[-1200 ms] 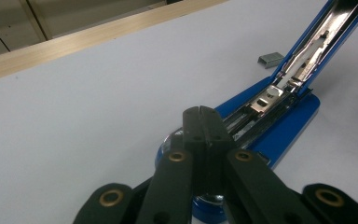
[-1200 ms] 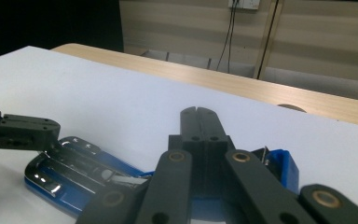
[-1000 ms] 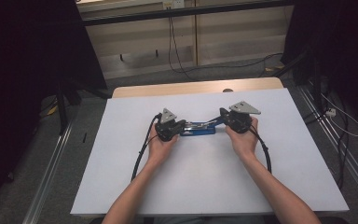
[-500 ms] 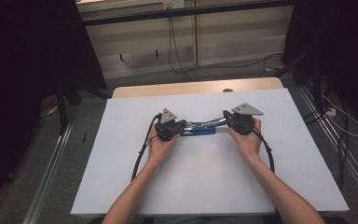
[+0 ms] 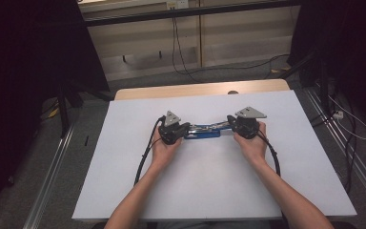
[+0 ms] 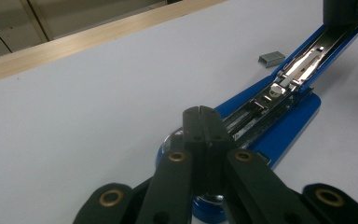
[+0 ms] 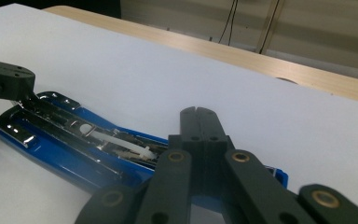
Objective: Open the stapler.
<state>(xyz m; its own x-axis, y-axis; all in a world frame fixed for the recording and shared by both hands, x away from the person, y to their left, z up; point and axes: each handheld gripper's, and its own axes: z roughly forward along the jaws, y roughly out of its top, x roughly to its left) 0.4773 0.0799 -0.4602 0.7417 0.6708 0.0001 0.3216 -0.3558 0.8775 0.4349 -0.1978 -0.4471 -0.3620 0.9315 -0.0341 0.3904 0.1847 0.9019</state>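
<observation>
A blue stapler lies swung open on the white table, its metal staple channel facing up. My left gripper is shut, nothing between its tips, and rests over the stapler's left end. My right gripper is shut too and sits over the other end of the stapler. In the right gripper view the blue base and chrome rail run off to the left, where the left gripper's black jaws touch the far end. A small block of staples lies on the table beside the stapler.
The white table top has a wooden strip along its far edge. Black cables trail back from both grippers along the forearms. Dark floor, metal rails and loose wires surround the table.
</observation>
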